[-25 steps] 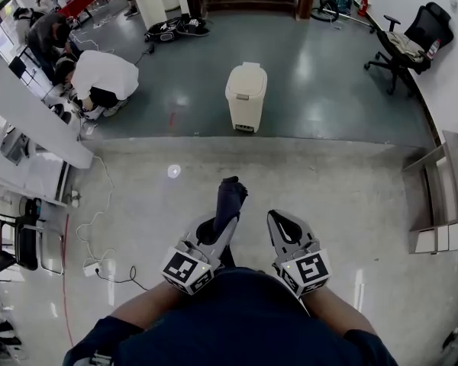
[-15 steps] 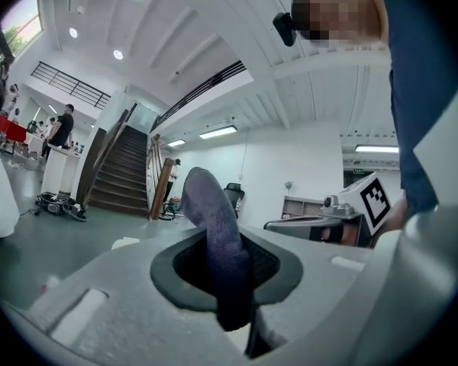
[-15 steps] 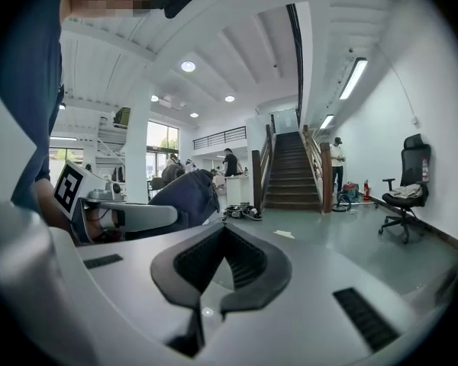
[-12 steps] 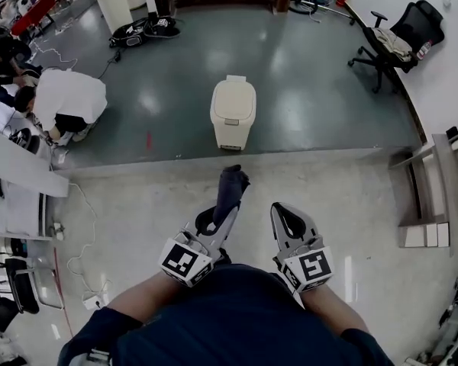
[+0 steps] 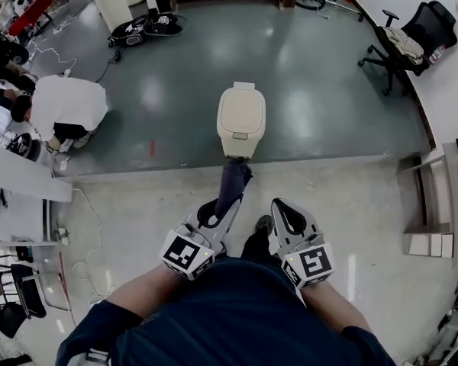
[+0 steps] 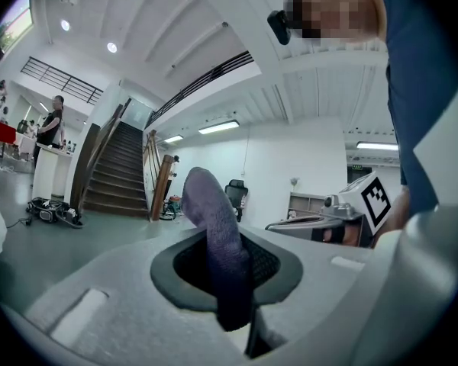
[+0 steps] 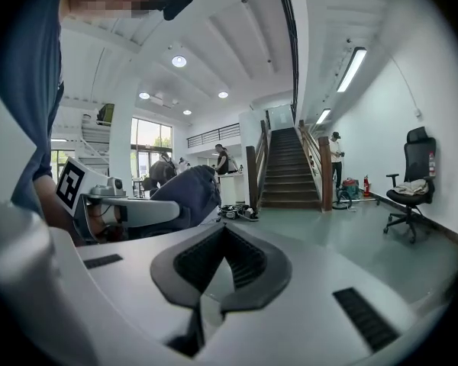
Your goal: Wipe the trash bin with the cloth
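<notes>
Left gripper [image 6: 230, 292]: jaws clamped on the lower end of the dark cloth [image 6: 212, 227], which rises out of the grip as a thick roll and bends over at its free tip. Right gripper [image 7: 217, 277], just to the right of the left one: jaws pressed together with nothing between them. Ahead of both pairs of jaws and below them stands the cream lidded trash bin [image 5: 240, 120], upright with its lid down, on the darker green floor [image 5: 320, 105] beyond the edge of the pale floor. In the head view the cloth tip overlaps the bin's base, but contact cannot be confirmed; the cloth is probably held short of it.

The step in hand appears to be the approach. To do it well, lower the left jaws so that the free length of cloth, not the jaw tips, meets the lid flat. The grip should stay deep, because a rolled cloth can slip out under drag. The right jaws could steady the light bin against sliding.
</notes>
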### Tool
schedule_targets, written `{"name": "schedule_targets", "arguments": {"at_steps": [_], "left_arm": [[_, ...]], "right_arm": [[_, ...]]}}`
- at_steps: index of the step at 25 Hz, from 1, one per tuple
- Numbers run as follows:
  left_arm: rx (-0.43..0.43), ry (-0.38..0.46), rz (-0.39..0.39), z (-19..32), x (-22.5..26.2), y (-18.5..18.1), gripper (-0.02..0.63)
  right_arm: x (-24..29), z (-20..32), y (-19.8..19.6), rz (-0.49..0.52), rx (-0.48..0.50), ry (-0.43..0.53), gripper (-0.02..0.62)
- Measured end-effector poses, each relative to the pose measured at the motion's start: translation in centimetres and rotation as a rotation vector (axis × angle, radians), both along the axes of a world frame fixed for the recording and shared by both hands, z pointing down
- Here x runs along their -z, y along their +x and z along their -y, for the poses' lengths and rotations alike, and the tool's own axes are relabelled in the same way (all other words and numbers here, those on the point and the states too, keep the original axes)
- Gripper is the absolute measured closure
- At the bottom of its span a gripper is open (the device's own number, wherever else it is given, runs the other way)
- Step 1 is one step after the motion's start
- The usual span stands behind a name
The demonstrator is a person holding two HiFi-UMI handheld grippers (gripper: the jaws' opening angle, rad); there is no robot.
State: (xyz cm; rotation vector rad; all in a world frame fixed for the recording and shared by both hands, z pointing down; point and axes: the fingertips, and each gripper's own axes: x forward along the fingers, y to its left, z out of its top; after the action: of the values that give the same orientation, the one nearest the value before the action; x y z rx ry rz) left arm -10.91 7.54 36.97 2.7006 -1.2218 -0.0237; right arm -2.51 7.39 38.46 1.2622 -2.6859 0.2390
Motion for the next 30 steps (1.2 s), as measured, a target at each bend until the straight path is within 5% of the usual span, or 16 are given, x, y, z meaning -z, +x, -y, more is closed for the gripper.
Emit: {"name": "schedule_targets", "arguments": {"at_steps": [16,23,30], "left_arm": [[0.223,-0.103,0.058,15.2,-2.9,3.9,0.557],[0.234,-0.128,0.076,19.7,-4.6,4.5,0.557],[0.208,-0.171,0.155,26.7,-9.5,0.1,0.557]], "right_arm": [[-2.2,14.9,5.4,0.06,0.197,-0.022,0.591],[-3.5,18.2,6.3,0.054,0.184,-0.063,0.591],[-4.6,21.8,4.1,-0.003,0.099,-0.086,0.591]]}}
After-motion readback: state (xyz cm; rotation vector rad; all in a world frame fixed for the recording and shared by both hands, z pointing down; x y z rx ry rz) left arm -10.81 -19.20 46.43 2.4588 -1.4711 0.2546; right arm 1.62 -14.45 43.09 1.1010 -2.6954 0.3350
